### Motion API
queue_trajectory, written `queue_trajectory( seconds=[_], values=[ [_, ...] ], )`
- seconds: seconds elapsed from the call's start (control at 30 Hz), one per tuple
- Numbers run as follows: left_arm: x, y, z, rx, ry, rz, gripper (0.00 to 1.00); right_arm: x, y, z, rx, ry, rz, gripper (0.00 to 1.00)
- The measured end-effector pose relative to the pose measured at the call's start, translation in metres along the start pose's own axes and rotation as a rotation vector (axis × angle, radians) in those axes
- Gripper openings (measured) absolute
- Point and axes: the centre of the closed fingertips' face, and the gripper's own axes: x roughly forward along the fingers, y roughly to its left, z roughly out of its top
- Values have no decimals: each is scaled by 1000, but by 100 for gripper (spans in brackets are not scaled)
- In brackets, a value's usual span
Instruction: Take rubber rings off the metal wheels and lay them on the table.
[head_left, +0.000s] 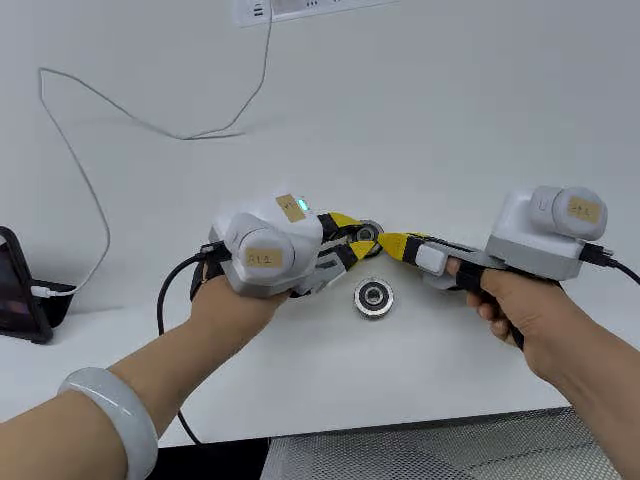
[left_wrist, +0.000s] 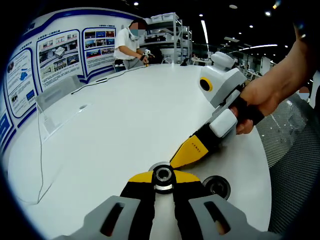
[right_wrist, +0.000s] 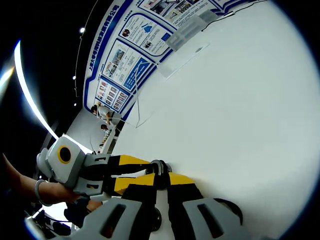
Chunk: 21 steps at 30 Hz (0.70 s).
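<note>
A small metal wheel (head_left: 366, 232) with a black rubber ring is held just above the white table (head_left: 450, 130). My left gripper (head_left: 352, 238) is shut on it, its yellow tips clamping the wheel (left_wrist: 163, 177) across the hub. My right gripper (head_left: 388, 243) comes in from the right, jaws shut on the rubber ring at the wheel's rim (right_wrist: 159, 169). Seen from the left gripper view, the right gripper's yellow tip (left_wrist: 192, 149) touches that rim. A second wheel (head_left: 373, 297) lies flat on the table just below both grippers, with its black ring on.
A grey cable (head_left: 90, 195) runs across the left of the table to a dark device (head_left: 20, 290) at the left edge. A power strip (head_left: 300, 8) sits at the far edge. The table's front edge (head_left: 400, 420) is close below my hands.
</note>
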Motion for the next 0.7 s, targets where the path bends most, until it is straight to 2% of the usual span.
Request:
queue_trajectory(
  seconds=[0.23,0.7],
  values=[
    [0,0,0,-1,0,1,14,0,-1,4,-21,-20,-11,10],
    [0,0,-1,-3,-2,-1,14,2,1,0,-3,-6,10,11]
  ],
)
